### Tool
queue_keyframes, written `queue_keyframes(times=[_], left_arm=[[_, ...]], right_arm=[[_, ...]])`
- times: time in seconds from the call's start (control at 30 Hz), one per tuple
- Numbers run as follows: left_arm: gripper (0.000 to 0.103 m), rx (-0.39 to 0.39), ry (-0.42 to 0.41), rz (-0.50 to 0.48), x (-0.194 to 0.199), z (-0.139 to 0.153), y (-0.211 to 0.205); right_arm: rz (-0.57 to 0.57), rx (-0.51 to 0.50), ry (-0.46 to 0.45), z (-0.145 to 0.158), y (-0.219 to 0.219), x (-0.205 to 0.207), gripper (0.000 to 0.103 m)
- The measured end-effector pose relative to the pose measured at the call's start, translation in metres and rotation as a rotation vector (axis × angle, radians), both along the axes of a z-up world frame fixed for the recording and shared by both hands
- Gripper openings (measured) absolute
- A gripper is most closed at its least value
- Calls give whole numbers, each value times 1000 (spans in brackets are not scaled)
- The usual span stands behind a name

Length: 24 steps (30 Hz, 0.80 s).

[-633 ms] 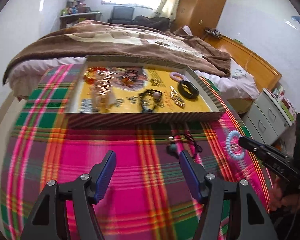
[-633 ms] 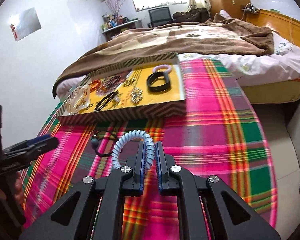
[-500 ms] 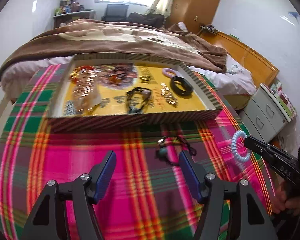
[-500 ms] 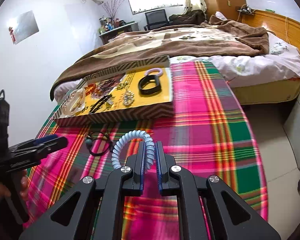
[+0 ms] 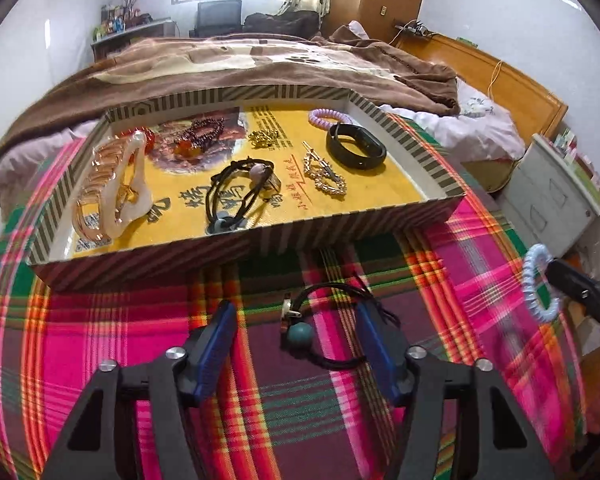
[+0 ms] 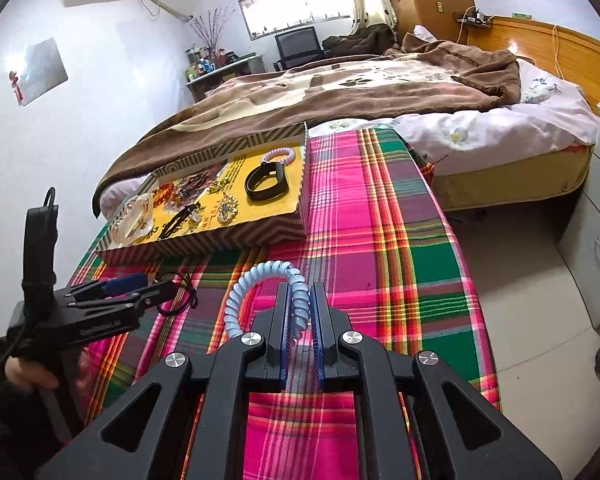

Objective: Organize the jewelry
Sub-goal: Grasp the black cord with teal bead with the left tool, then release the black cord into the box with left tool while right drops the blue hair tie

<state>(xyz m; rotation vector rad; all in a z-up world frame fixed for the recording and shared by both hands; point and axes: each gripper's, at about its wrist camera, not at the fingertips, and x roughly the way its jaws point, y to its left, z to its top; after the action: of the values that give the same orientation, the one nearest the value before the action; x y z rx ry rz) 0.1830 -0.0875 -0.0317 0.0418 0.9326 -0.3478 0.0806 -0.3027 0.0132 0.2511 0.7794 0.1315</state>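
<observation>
1. Left wrist view: left gripper (image 5: 296, 332) spread wide, holding nothing. Black cord hair tie with teal bead (image 5: 300, 334) lies on the plaid cloth (image 5: 100, 340) between the two fingers, bead nearest the middle, cord loop running toward the right finger.
2. Striped tray (image 5: 260, 240) sits just beyond, long side across the view.
3. Right wrist view: right gripper (image 6: 300, 320) clamped on the pale blue coil hair tie (image 6: 260, 280), loop standing up and to the left of the pads, off the cloth. Tray lies ahead-left of it.
</observation>
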Motion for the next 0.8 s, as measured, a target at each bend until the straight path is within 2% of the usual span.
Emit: queue_keyframes(times=[0.07,0.13,0.17,0.2,0.23,0.47,0.8], left_arm=[[54,2,-2,3,1,0,0],[37,9,-7,15,2,1,1],[24,18,-10,20,3,1,2],[18,19,-9,22,4,1,3],[15,14,-4,28,5,1,4],[11,-21,-11,11,4,13,7],[11,-125,-103,-10,4,66,22]], right_arm=[[0,4,-3,0,0,1,9],[1,7,-4,0,0,1,9],[3,7,-4,0,1,1,9],[5,6,-5,0,1,2,9],[5,6,-5,0,1,2,9],[4,2,-14,4,3,2,9],[12,-3,-42,18,11,12,9]])
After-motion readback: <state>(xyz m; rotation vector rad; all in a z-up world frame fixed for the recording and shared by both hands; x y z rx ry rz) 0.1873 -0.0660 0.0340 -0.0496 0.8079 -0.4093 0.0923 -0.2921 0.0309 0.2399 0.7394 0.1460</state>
